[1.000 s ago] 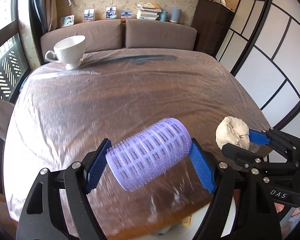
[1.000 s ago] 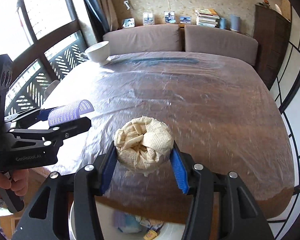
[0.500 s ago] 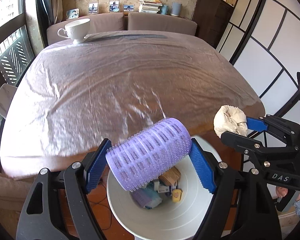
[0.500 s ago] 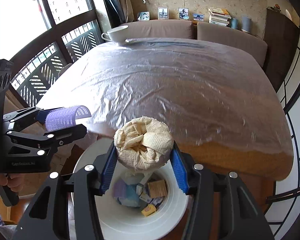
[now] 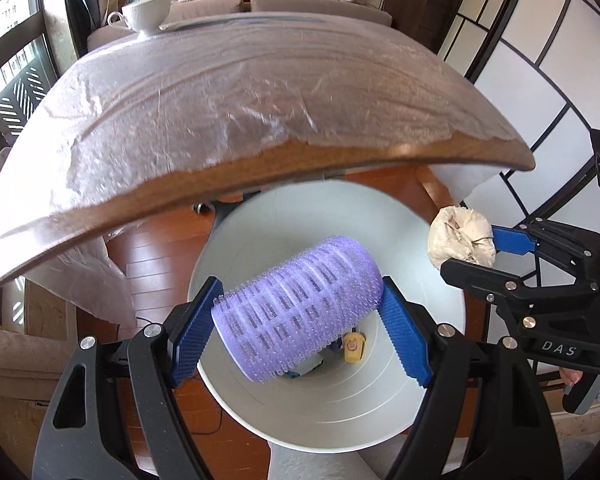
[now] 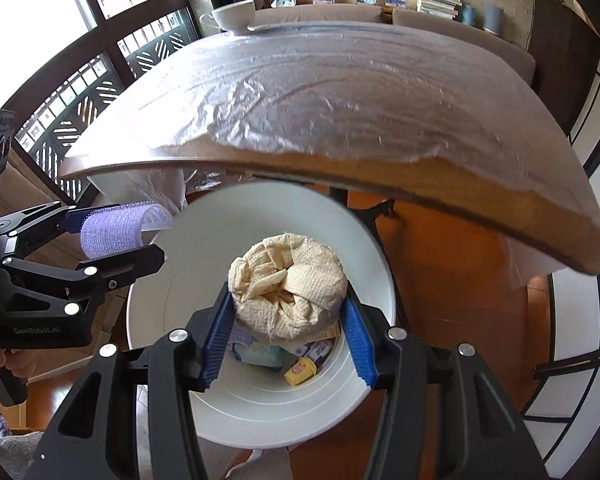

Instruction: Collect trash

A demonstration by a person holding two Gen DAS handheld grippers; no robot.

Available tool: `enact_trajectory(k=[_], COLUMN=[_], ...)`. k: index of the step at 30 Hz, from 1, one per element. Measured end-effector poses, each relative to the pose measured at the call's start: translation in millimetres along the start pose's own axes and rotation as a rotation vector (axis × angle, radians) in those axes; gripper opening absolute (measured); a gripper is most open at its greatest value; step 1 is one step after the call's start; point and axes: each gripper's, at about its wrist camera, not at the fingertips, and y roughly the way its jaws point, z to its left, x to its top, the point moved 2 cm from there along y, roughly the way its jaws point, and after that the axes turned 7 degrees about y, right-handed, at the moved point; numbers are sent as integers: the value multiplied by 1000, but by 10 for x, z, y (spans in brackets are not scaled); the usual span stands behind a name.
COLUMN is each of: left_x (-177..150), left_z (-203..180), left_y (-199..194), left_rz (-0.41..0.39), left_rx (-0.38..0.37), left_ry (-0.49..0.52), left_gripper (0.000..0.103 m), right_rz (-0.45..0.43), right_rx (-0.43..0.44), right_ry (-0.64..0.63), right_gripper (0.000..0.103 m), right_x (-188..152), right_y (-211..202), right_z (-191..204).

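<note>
I hold both pieces of trash over the white bin (image 5: 432,280), which stands on the floor just off the table (image 5: 260,92) edge. My left gripper (image 5: 298,316) is clamped end to end on the purple hair roller (image 5: 300,312), so it hangs above the bin's mouth. My right gripper (image 6: 288,316) squeezes the crumpled paper towel (image 6: 288,286) above the same opening, over scraps lying at the bottom. Letting go should drop each inside.

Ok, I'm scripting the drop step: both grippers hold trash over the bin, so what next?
Probably open both. The left gripper holds the purple hair roller and the right gripper the crumpled paper ball, each above the white bin.
</note>
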Motion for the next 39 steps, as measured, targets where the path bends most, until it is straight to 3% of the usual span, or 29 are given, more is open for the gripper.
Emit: enact_trajectory(k=[14,18,24,28,29,32,36,39], left_x=[-201,-207,-138,167,256,647,1126,1424], left_z=[-15,29,230,346,368,592,1060,1395], left_y=[484,537,297,-159,-251,-500,-430,-252], left_rz=[122,123,76,-56,-91,-217,-248,-254], left_rx=[-36,-2,-19,8,26,115,191,215], left_ry=[1,-1,-84,-109,-110,-124,-180,-205], left_gripper=[80,91,91,91,100,102,102,102], right_rz=[104,80,7,-120,-162,-253,-329,-337], right_rx=[-9,-12,8,9,11,-12,-104,-142], right_ry=[17,42,60,62,72,85,82,112], right_gripper=[52,76,82,95,97,99,99,99], right_x=[-159,-110,89,419,568,1001,1591,2047], right_y=[382,335,10,-330,-412,-531,-434,-230], right_z=[-126,-167,-224,-204,-224,-317,-566,-860])
